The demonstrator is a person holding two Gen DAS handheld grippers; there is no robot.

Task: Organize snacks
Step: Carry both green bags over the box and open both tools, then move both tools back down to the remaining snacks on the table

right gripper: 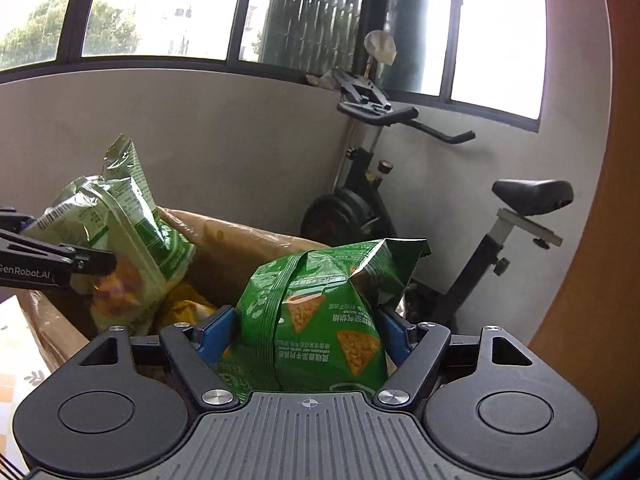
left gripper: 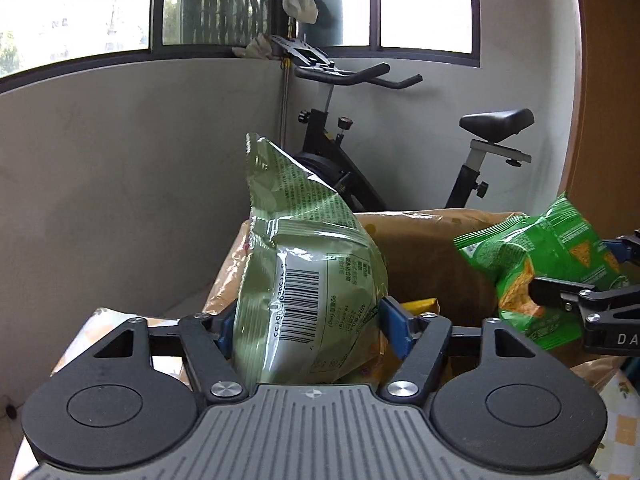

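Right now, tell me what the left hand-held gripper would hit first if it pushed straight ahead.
The left hand-held gripper holds a pale green snack bag over an open paper bag. Straight ahead, the snack bag would probably meet the paper bag's far inner wall first; the exercise bike stands further behind, though depth is unclear.

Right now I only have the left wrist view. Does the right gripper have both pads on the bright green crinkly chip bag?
Observer: Yes. In the right wrist view the bright green crinkly chip bag sits between the right gripper's blue pads and touches both.
Operator: Where is my pale green foil bag over the brown paper bag?
Observer: The pale green foil bag, held by the left gripper, appears to be above the left side of the brown paper bag's opening.
Operator: What's on its far face?
Observer: An orange-yellow snack picture.
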